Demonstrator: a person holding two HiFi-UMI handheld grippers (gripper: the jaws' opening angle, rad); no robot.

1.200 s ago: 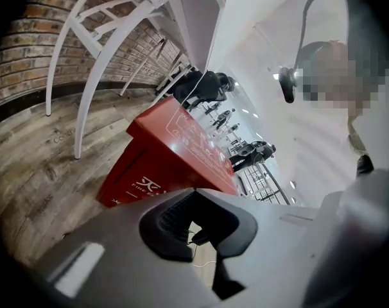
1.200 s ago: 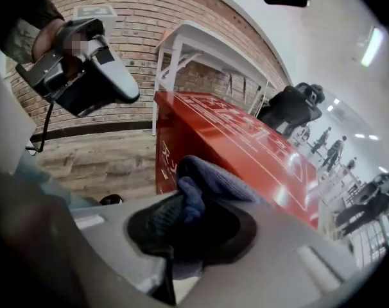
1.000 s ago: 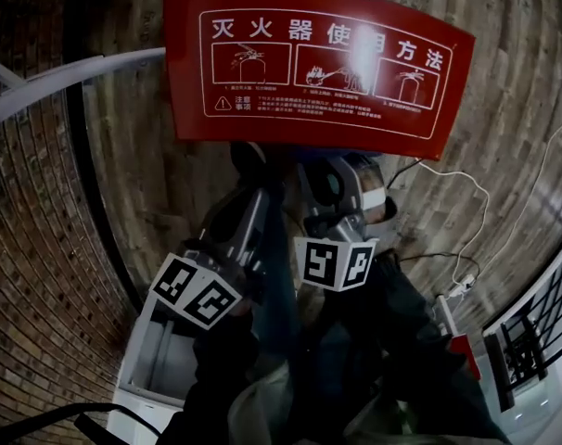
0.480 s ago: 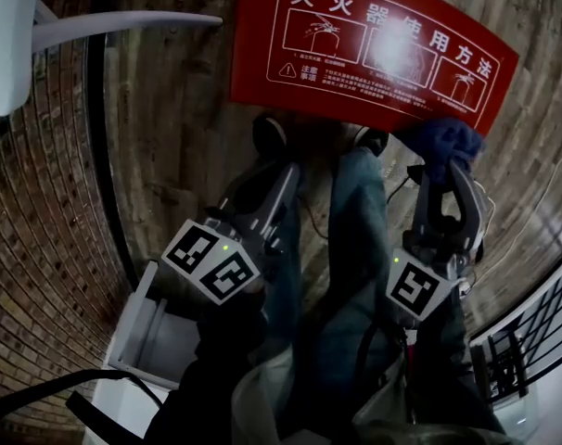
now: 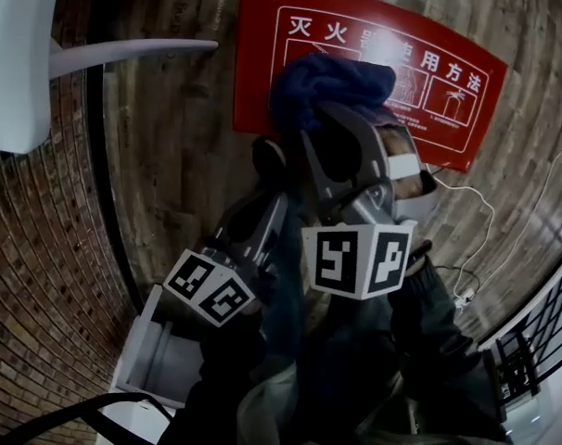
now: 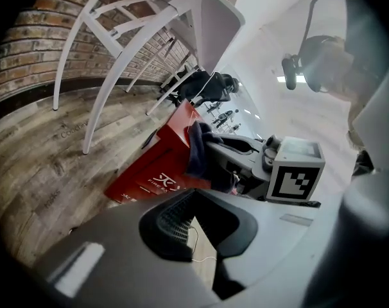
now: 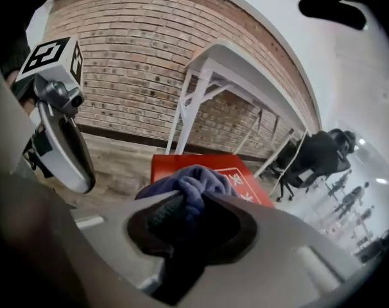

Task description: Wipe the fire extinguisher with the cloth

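Note:
A red fire extinguisher box (image 5: pixel 262 63) with white printed instructions lies flat on the wooden floor; it also shows as a red box (image 6: pixel 155 172) in the left gripper view and as a red box (image 7: pixel 172 162) in the right gripper view. My right gripper (image 5: pixel 344 111) is raised over the box's middle, shut on a bunched blue cloth (image 5: pixel 332 80). The cloth (image 7: pixel 193 183) bulges out past the jaws of the right gripper (image 7: pixel 188 213). My left gripper (image 5: pixel 270 160) hangs lower left of it, short of the box. The left gripper (image 6: pixel 194 226) shows a narrow gap between its pads, with only floor behind.
A white table leg (image 5: pixel 123 52) reaches across the floor at the upper left. A white cable (image 5: pixel 466 193) trails right of the box. A white frame (image 5: pixel 156 350) stands at the lower left, a black railing (image 5: pixel 541 341) at the lower right, a brick wall (image 5: pixel 40 248) on the left.
My right gripper has swung left and upward with the cloth, from the box's right end to over its middle. The left gripper has hardly moved.

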